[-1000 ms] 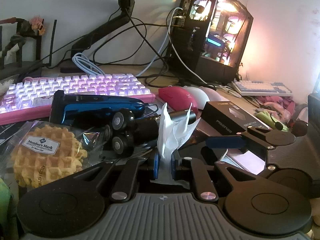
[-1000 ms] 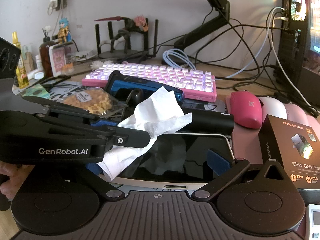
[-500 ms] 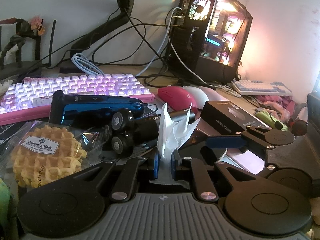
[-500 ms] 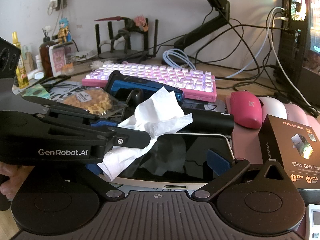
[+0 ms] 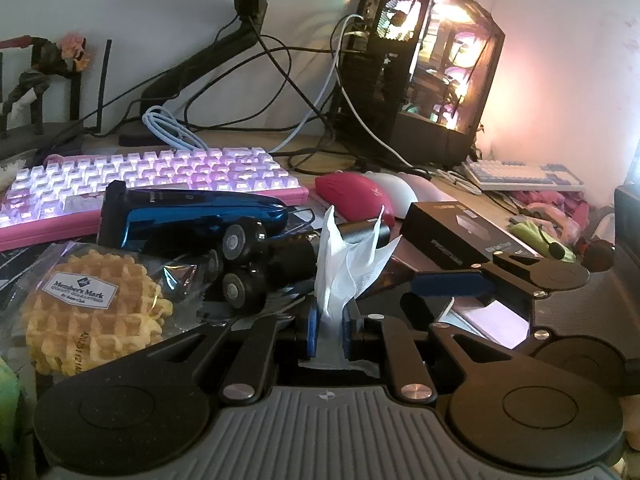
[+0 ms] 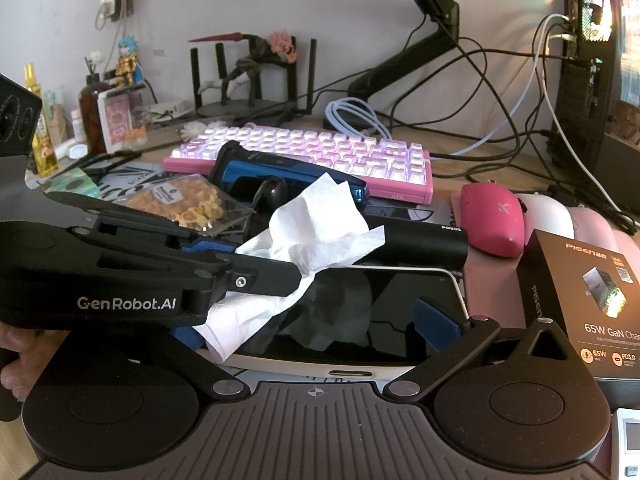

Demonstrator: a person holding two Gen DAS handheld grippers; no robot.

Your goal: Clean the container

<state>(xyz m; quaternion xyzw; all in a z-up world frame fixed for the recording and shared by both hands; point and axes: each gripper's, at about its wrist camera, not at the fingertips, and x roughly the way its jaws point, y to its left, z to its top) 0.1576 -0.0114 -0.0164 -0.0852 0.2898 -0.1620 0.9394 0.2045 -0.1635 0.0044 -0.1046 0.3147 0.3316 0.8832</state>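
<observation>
My left gripper (image 5: 329,330) is shut on a crumpled white tissue (image 5: 344,264). In the right wrist view the left gripper (image 6: 256,276) reaches in from the left and the tissue (image 6: 316,236) rests on the near left part of a white-edged device with a glossy black screen (image 6: 360,312). My right gripper (image 6: 316,328) stands open around that device, one blue pad on each side; whether the pads touch it I cannot tell. The right gripper's blue pad (image 5: 452,284) also shows in the left wrist view.
A black electric shaver (image 5: 256,260), a blue trimmer (image 5: 192,216) and a wrapped waffle (image 5: 92,312) lie to the left. A pink keyboard (image 6: 320,156), pink mouse (image 6: 492,216), black charger box (image 6: 584,292) and PC tower (image 5: 424,64) crowd the desk.
</observation>
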